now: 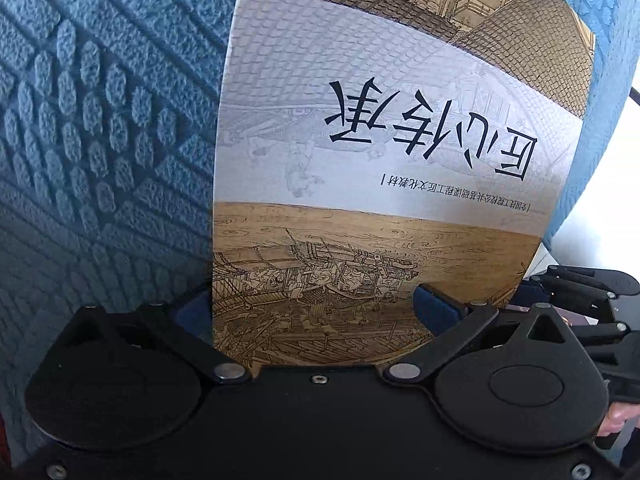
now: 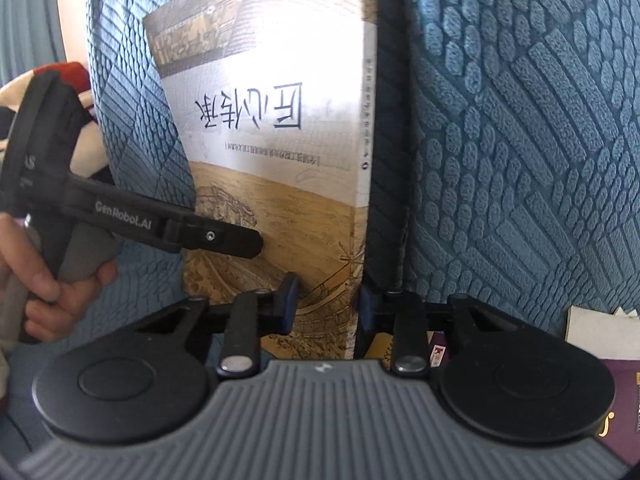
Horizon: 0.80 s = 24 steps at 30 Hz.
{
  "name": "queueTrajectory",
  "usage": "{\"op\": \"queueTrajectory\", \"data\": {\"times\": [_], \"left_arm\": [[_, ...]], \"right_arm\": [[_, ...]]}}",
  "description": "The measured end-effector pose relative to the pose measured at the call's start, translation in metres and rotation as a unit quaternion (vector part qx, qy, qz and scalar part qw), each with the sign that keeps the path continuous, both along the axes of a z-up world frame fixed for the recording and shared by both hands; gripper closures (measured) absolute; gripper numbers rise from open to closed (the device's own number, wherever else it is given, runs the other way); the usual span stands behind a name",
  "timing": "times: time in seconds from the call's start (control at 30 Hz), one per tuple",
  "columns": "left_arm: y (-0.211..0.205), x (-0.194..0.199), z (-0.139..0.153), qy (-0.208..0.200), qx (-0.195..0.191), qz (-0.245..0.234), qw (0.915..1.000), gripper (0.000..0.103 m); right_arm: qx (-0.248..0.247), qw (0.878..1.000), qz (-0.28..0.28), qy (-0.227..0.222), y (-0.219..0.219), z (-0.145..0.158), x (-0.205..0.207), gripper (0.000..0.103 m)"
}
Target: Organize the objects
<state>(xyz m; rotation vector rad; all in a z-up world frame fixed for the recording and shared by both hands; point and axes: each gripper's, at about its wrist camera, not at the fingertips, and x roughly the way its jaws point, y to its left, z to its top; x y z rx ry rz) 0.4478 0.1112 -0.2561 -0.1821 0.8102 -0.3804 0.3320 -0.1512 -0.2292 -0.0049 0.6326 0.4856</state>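
Note:
A paperback book with a grey and tan cover and large black Chinese characters stands upside down against blue textured sofa fabric. My left gripper has the book's lower part between its blue pads; the left pad is hidden behind the cover. In the right wrist view the book shows its spine, and my right gripper has its blue pads on either side of the book's bottom edge near the spine. The left gripper reaches in from the left, its finger lying on the cover.
Blue quilted sofa cushions surround the book. A purple book and a white card lie at the lower right of the right wrist view. A red and white cloth is at the left.

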Motion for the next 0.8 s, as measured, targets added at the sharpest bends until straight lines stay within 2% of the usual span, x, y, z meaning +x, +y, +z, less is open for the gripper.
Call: {"op": "queueTrajectory", "data": {"times": [0.07, 0.13, 0.27, 0.37, 0.47, 0.53, 0.6, 0.67, 0.8], "left_arm": [[0.000, -0.003, -0.001, -0.004, -0.001, 0.001, 1.0000, 0.003], [0.003, -0.006, -0.001, -0.005, -0.004, 0.003, 1.0000, 0.010], [0.012, -0.011, 0.000, 0.000, -0.020, 0.011, 0.9997, 0.020], [0.014, -0.017, 0.001, 0.005, -0.033, 0.008, 0.9994, 0.034], [0.014, -0.024, 0.003, 0.005, -0.035, 0.013, 0.9993, 0.051], [0.014, -0.027, 0.003, 0.002, -0.029, 0.022, 0.9993, 0.065], [0.017, -0.030, 0.002, 0.000, -0.034, 0.033, 0.9989, 0.076], [0.017, -0.032, 0.003, -0.002, -0.037, 0.038, 0.9986, 0.080], [0.021, -0.048, 0.007, -0.013, -0.019, 0.040, 0.9989, 0.086]], "right_arm": [[0.007, 1.000, 0.002, 0.001, 0.005, 0.002, 0.002, 0.071], [0.016, 1.000, 0.006, -0.001, 0.001, 0.006, -0.001, 0.075], [0.054, 0.997, 0.038, -0.032, -0.004, 0.028, -0.009, 0.087], [0.048, 0.995, 0.073, -0.058, 0.002, 0.046, -0.020, 0.090], [0.030, 0.993, 0.093, -0.060, 0.009, 0.053, -0.029, 0.090], [0.014, 0.993, 0.091, -0.068, 0.013, 0.052, -0.034, 0.090], [0.014, 0.994, 0.083, -0.065, 0.016, 0.047, -0.033, 0.090], [0.009, 0.996, 0.068, -0.057, 0.017, 0.040, -0.028, 0.090], [0.016, 0.999, 0.031, -0.027, 0.013, 0.030, -0.021, 0.090]]}}
